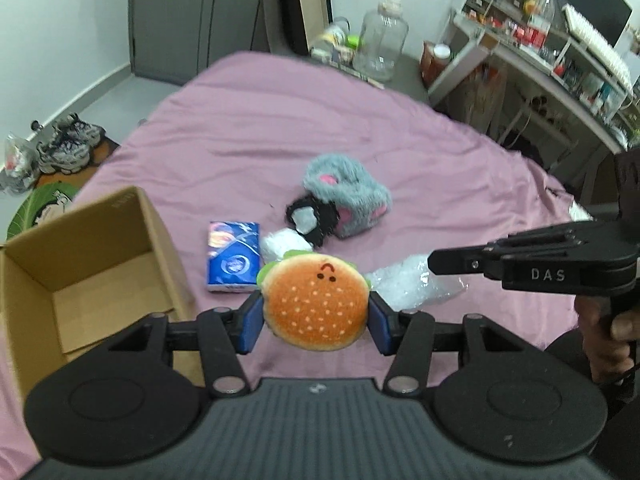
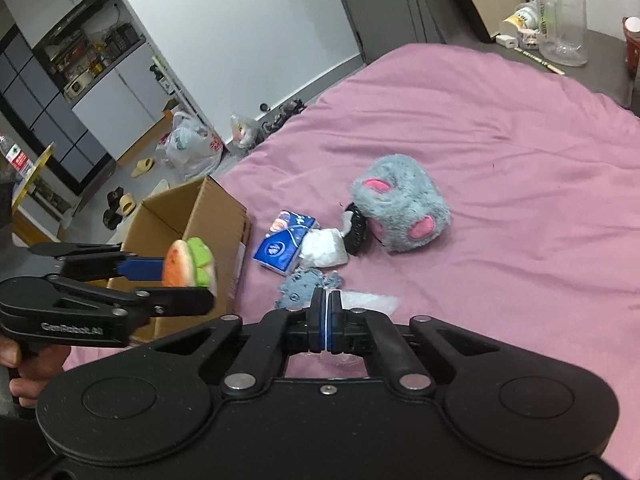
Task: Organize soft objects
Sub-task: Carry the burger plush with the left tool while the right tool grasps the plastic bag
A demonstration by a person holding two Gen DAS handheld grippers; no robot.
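Pink bed (image 1: 248, 128), box (image 1: 86, 256) at its left edge. My left gripper (image 1: 316, 314) pinches burger plush (image 1: 316, 308) above bed; my right gripper (image 2: 327, 316) pressed together, holding nothing.

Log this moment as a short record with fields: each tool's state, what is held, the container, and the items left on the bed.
left tool: shut on the burger plush, held above the bed, beside the box
right tool: shut, holding nothing, over the clear plastic bag
cardboard box: open, on the bed's left side; the visible part holds nothing
pink bedsheet: wrinkled
still on bed: grey furry plush, blue tissue pack, white soft item, black furry item, small grey-blue cloth
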